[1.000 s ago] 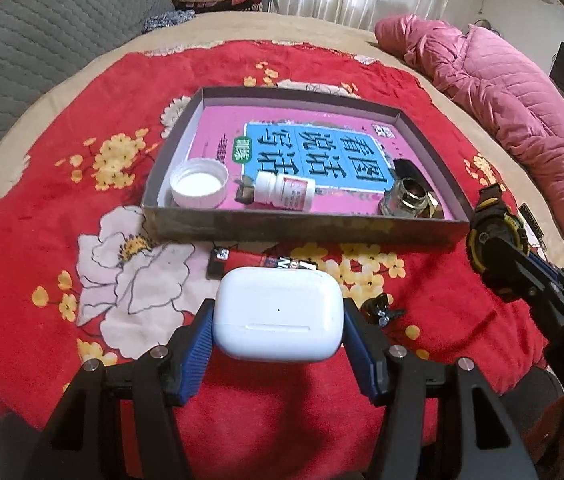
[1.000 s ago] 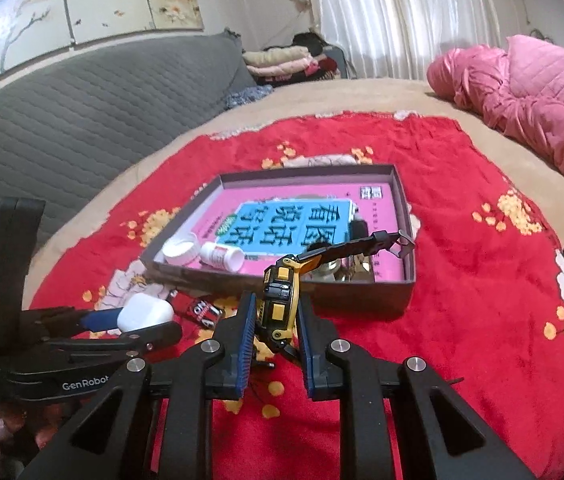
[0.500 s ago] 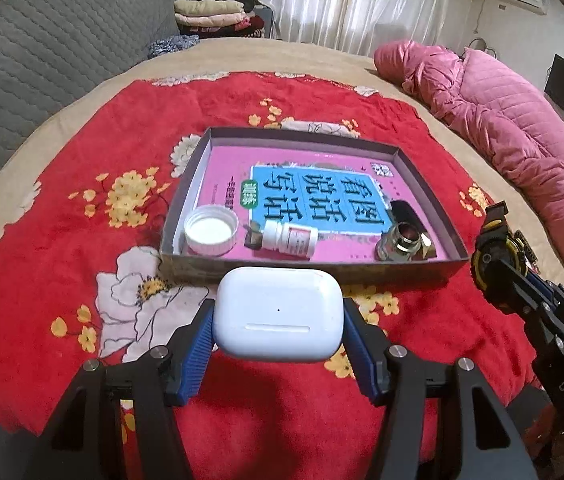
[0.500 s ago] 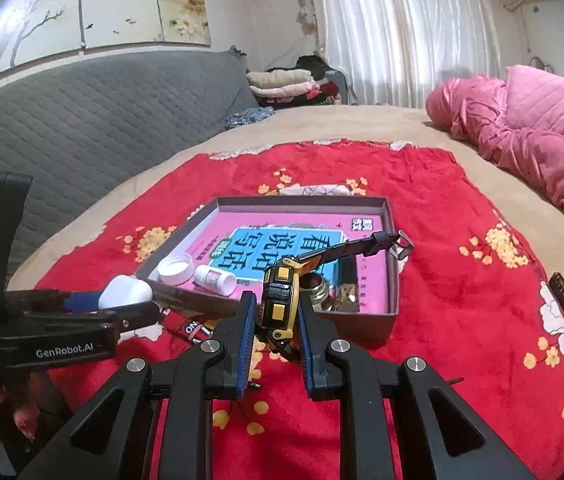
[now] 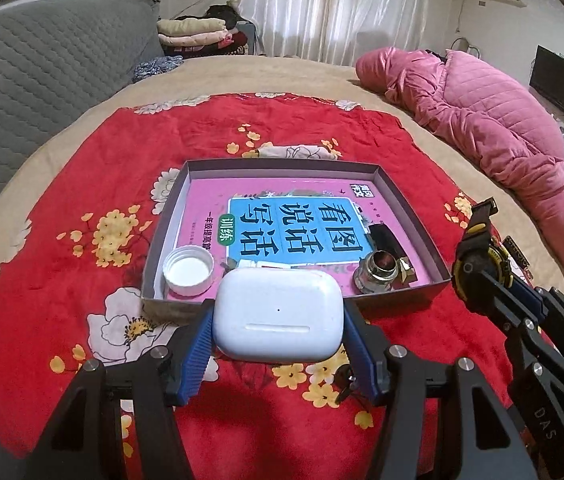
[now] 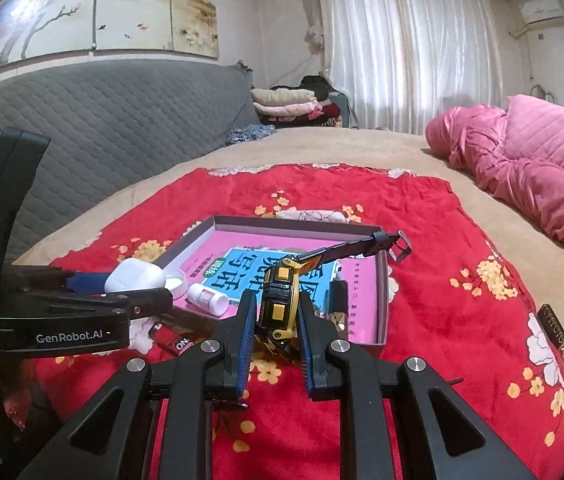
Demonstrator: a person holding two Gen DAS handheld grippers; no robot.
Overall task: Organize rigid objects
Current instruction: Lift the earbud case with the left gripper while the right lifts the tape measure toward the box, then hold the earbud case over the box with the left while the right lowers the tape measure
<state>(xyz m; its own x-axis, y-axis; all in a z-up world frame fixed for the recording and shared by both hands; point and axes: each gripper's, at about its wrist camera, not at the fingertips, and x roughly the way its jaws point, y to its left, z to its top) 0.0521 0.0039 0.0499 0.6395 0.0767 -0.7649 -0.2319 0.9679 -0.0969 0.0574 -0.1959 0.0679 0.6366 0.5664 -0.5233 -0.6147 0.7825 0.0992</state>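
Observation:
My left gripper (image 5: 278,312) is shut on a white earbuds case (image 5: 278,316), held above the red cloth just in front of the shallow grey box (image 5: 174,308). My right gripper (image 6: 275,312) is shut on a yellow and black watch (image 6: 278,300), whose strap (image 6: 346,248) sticks out over the box (image 6: 381,280). Inside the box lie a pink and blue book (image 5: 294,224), a white lid (image 5: 188,271), a small glass jar (image 5: 376,278) and a white pill bottle (image 6: 208,299), which the case hides in the left wrist view.
A red battery (image 6: 174,340) lies on the flowered red cloth (image 5: 62,248) before the box. A pink quilted coat (image 5: 490,132) sprawls at the right, a grey padded headboard (image 6: 94,120) stands at the left, and a small dark strip (image 6: 556,328) lies on the cloth's right edge.
My left gripper has risen with the earbuds case, and the box now sits lower and nearer the case in its view. The right gripper has tilted up slightly, still holding the watch.

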